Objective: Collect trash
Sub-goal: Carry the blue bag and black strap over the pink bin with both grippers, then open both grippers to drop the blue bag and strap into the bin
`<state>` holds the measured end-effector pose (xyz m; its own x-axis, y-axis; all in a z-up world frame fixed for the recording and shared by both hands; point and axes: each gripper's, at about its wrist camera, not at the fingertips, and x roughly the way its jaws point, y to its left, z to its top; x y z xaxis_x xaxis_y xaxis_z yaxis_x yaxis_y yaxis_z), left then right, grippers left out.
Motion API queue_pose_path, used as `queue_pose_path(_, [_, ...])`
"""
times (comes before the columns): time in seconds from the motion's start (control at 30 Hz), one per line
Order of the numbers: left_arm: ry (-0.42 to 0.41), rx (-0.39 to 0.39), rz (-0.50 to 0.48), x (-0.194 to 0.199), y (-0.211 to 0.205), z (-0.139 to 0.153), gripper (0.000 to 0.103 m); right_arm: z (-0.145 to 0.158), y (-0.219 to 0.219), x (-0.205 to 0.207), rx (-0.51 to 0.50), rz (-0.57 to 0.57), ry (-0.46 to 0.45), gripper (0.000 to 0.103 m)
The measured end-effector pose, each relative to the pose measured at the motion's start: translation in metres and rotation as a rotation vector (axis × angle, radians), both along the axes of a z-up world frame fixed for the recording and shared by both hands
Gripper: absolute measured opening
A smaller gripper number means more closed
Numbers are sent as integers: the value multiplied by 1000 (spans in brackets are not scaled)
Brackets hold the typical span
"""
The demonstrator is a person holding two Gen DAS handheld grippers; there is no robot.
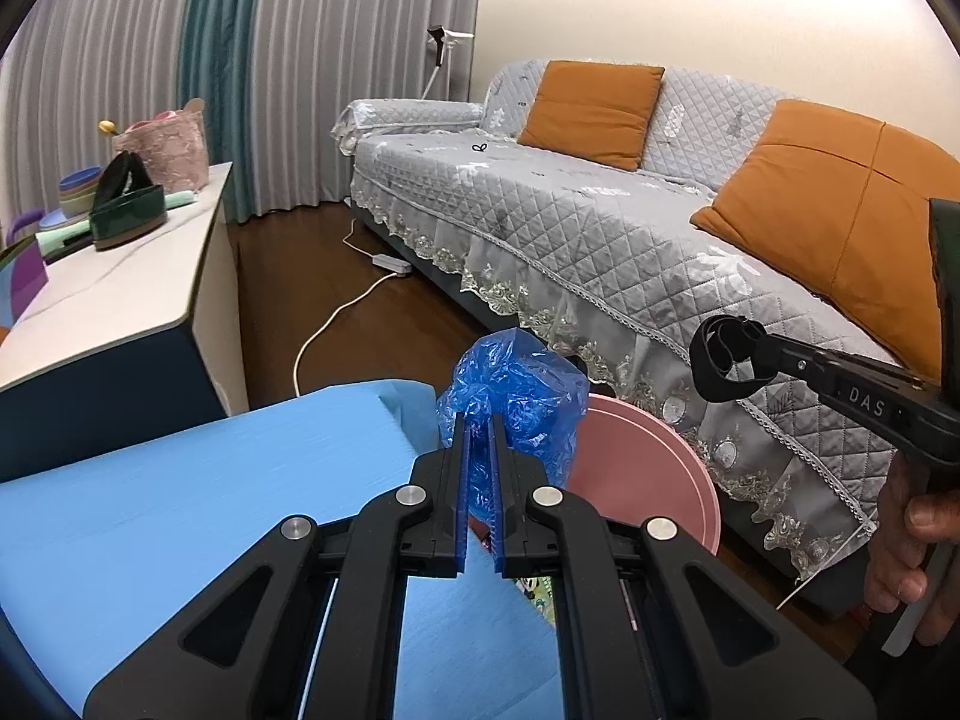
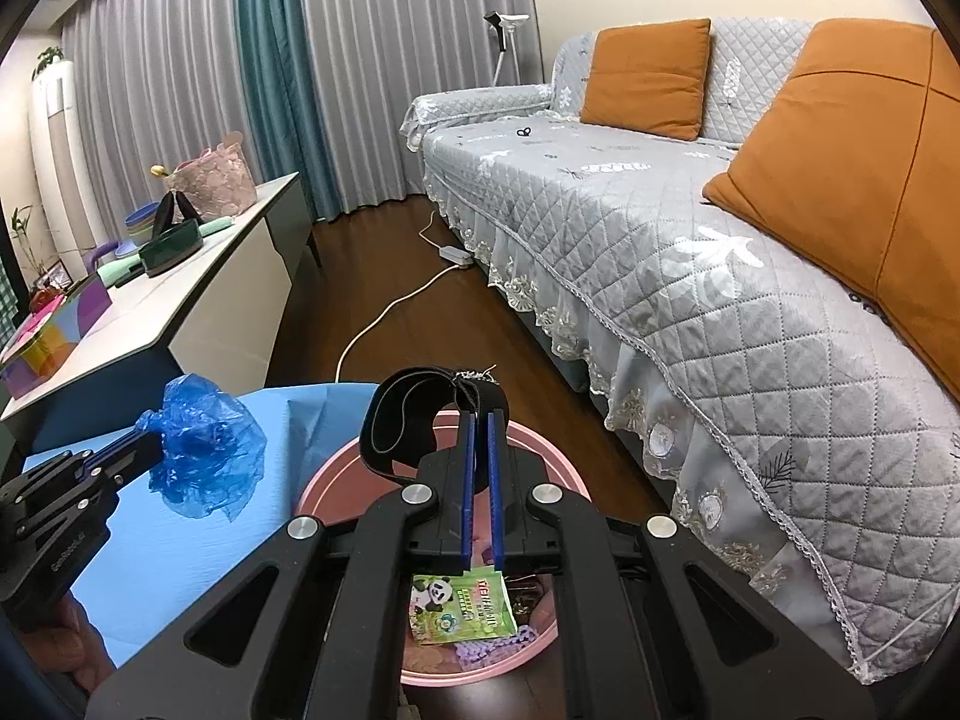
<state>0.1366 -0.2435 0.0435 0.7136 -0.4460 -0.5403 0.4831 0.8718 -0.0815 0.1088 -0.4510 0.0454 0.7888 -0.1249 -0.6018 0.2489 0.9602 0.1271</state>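
My left gripper [image 1: 480, 420] is shut on a crumpled blue plastic bag [image 1: 516, 396], held over the edge of the blue tabletop [image 1: 180, 510] beside the pink bin [image 1: 654, 468]. From the right wrist view the same bag [image 2: 207, 450] hangs at the left gripper [image 2: 147, 441]. My right gripper [image 2: 480, 417] is shut on a black elastic strap loop [image 2: 414, 414] above the pink bin [image 2: 324, 480]. In the bin lie a green panda-print wrapper [image 2: 462, 606] and other scraps. The left wrist view shows the strap [image 1: 720, 354] at the right gripper [image 1: 759, 345].
A grey quilted sofa [image 2: 690, 252] with orange cushions [image 2: 648, 78] runs along the right. A white sideboard [image 2: 198, 300] at the left bears bowls, a basket and boxes. A white power cord [image 2: 384, 312] lies on the dark wood floor. A hand [image 1: 918, 546] grips the right handle.
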Motion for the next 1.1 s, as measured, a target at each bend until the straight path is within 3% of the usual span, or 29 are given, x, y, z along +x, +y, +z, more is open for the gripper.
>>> queue_pose_path(0.4, [14, 13, -31, 17, -18, -9, 5, -10, -2, 10, 8, -2, 30, 5])
queue_pose_path(0.5, [23, 21, -52, 21, -23, -13, 6, -13, -3, 12, 9, -5, 41, 9])
queue_pose_path(0.57, [39, 26, -68, 25, -27, -17, 13, -15, -4, 14, 9, -11, 53, 12])
queue_pose_path(0.6, [60, 33, -74, 29, -29, -21, 20, -18, -4, 16, 8, -17, 65, 28])
queue_pose_path(0.63, [74, 40, -73, 31, -31, -25, 39, -20, -6, 16, 10, -25, 74, 40])
queue_pose_path(0.67, [85, 45, -70, 32, -32, -28, 47, -21, -6, 16, 12, -30, 75, 59])
queue_pose_path(0.9, [97, 20, -76, 21, -19, -26, 49, -21, -10, 16, 26, -40, 77, 63])
queue_pose_path(0.93, [98, 15, -72, 20, -16, -24, 54, -20, -9, 15, 28, -40, 74, 64])
queue_pose_path(1.03, [82, -12, -52, 6, 1, -9, 69, -9, -4, 8, 27, -36, 41, 78])
queue_pose_path(1.1, [70, -25, -49, -3, 11, 0, 72, 2, 3, 1, 22, -35, 16, 94])
